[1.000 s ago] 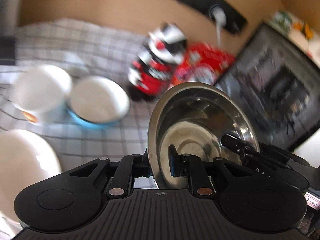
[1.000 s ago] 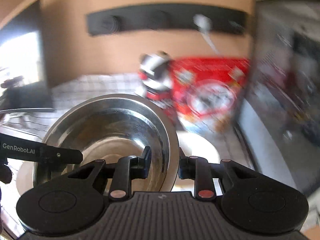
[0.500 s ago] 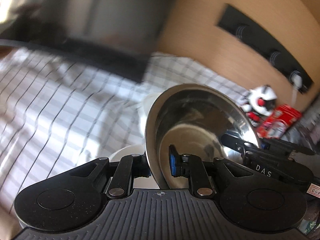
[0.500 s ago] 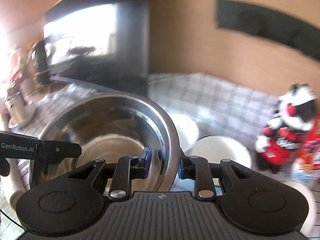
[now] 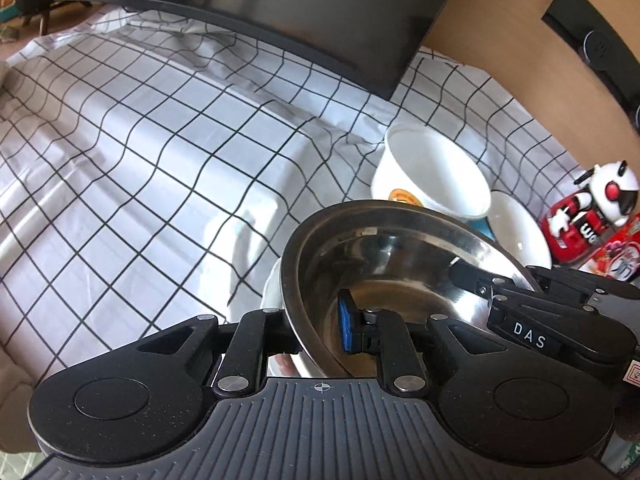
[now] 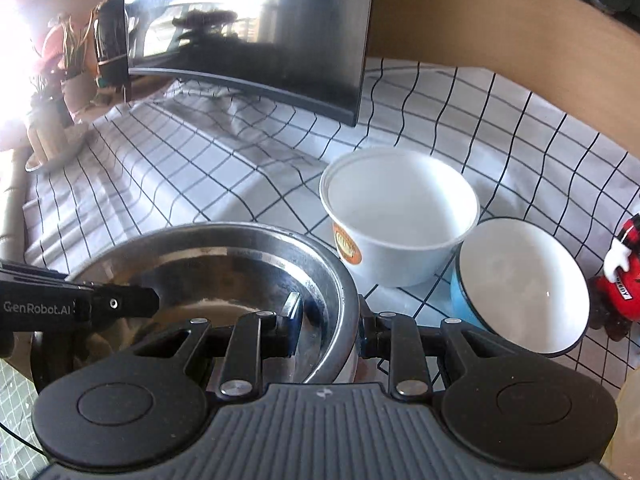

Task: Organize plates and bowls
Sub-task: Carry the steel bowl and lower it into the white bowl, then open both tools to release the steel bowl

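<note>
A wide stretch of checked tablecloth [image 5: 140,168] lies bare at the left, bounded at the back by the monitor [image 5: 280,4]. The left gripper [image 5: 320,330] has its jaws clenched on the near rim of the steel bowl [image 5: 380,264], the right gripper [image 6: 332,330] pinching the opposite rim. To the right, just past the bowl, the white bowl [image 6: 400,216] touches the blue-sided bowl [image 6: 520,284].
</note>
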Action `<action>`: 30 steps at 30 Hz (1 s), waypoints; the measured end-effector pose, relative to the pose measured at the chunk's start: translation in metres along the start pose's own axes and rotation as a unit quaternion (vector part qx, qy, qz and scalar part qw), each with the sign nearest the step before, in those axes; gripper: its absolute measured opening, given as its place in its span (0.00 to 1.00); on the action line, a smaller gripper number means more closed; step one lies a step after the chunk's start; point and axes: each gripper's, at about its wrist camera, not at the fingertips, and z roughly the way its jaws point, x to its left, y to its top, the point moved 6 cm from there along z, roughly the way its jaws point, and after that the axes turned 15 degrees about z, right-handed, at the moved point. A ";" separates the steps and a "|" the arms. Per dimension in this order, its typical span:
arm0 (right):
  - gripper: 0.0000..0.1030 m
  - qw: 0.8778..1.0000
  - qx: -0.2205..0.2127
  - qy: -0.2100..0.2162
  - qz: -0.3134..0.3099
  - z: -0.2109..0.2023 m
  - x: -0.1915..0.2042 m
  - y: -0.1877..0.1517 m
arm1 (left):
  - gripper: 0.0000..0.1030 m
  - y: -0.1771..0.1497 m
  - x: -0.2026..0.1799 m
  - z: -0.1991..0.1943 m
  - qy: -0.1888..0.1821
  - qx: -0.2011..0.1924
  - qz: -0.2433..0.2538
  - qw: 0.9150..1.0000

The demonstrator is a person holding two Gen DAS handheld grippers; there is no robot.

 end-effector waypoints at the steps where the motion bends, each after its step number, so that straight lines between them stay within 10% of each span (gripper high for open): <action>1: 0.25 1.000 0.002 0.000 -0.001 0.003 -0.001 -0.001 | 0.17 0.000 0.000 0.001 0.003 -0.001 0.003 1.000; 30: 0.26 1.000 0.027 -0.010 0.005 0.017 -0.016 -0.024 | 0.21 -0.012 0.003 -0.005 -0.009 -0.011 -0.024 1.000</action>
